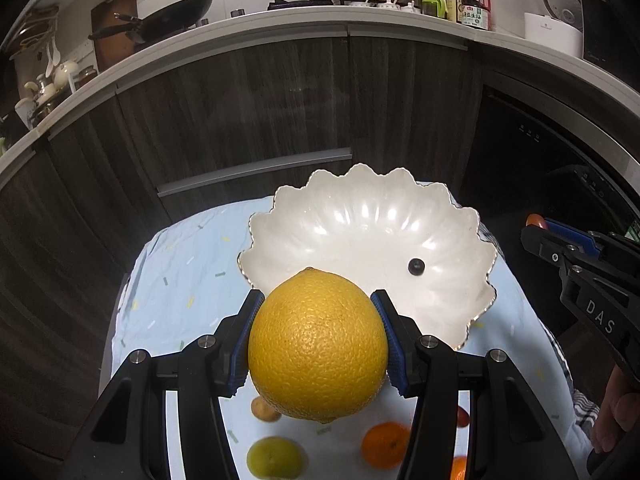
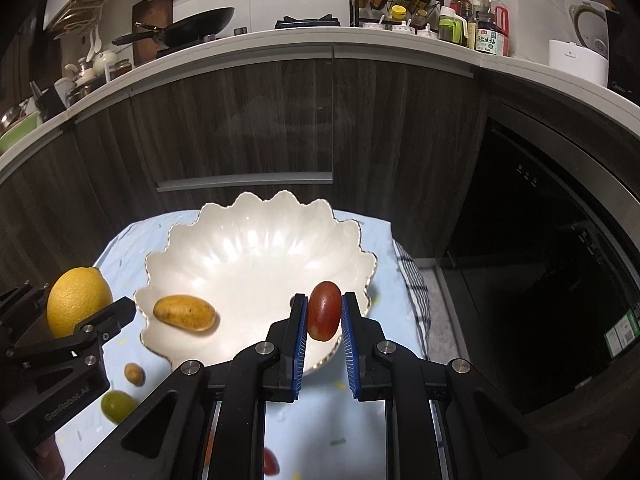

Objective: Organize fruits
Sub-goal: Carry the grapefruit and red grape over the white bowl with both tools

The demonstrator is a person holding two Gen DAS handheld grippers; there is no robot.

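Observation:
My left gripper (image 1: 318, 320) is shut on a large yellow citrus (image 1: 318, 344) and holds it above the near rim of a white scalloped bowl (image 1: 360, 216). A small dark berry (image 1: 416, 267) lies in the bowl. My right gripper (image 2: 324, 312) is shut on a small red oval fruit (image 2: 324, 311) over the bowl's (image 2: 256, 240) right front rim. A yellow-brown spotted fruit (image 2: 185, 313) lies in the bowl at the left. The left gripper with the citrus (image 2: 78, 300) shows at the left of the right wrist view; the right gripper (image 1: 560, 240) shows at the right of the left wrist view.
On the light blue cloth (image 1: 180, 280) lie a green-yellow fruit (image 1: 274, 458), an orange (image 1: 386, 444), a small brown fruit (image 1: 264, 408) and a red fruit (image 2: 271, 462). Dark cabinets (image 1: 240, 120) and a cluttered counter (image 1: 360, 12) stand behind. A checked towel (image 2: 416, 280) lies at the cloth's right edge.

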